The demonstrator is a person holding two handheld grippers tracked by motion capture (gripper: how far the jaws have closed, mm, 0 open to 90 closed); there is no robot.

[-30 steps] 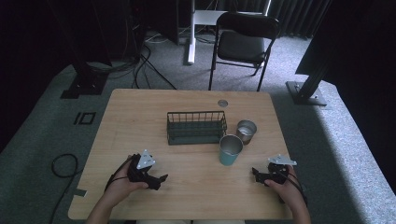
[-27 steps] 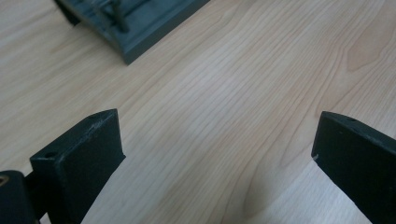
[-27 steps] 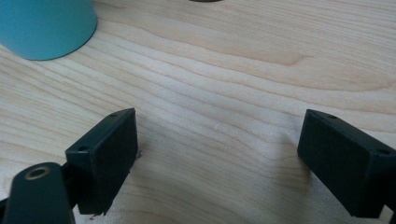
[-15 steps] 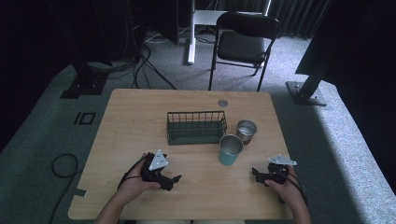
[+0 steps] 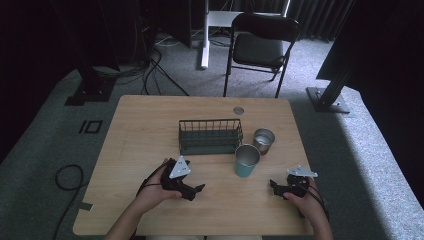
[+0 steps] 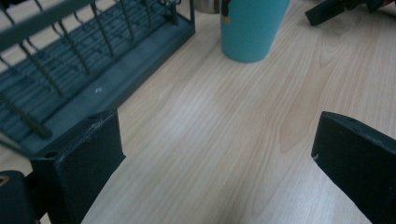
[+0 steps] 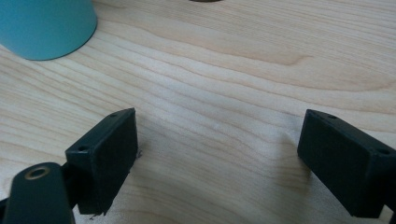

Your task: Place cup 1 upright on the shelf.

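A teal cup (image 5: pixel 246 160) stands upright near the table's middle, just in front of a dark wire rack (image 5: pixel 210 136). A small steel cup (image 5: pixel 263 140) sits to the right of the rack. My left gripper (image 5: pixel 196 191) is held low in front of the rack, jaws wide open with bare wood between them; its own view shows the rack (image 6: pixel 70 74) at left and the teal cup (image 6: pixel 250 28) ahead. My right gripper (image 5: pixel 274 185) rests near the front right, open and empty, with the teal cup (image 7: pixel 44 25) off to its upper left.
A small round grommet (image 5: pixel 238 110) sits in the wooden table (image 5: pixel 145 130) near its far edge. A black folding chair (image 5: pixel 260 47) stands beyond the table, with stands and cables on the grey carpet around it.
My left gripper has moved to the right and a little forward, toward the teal cup. The right gripper has stayed where it was.
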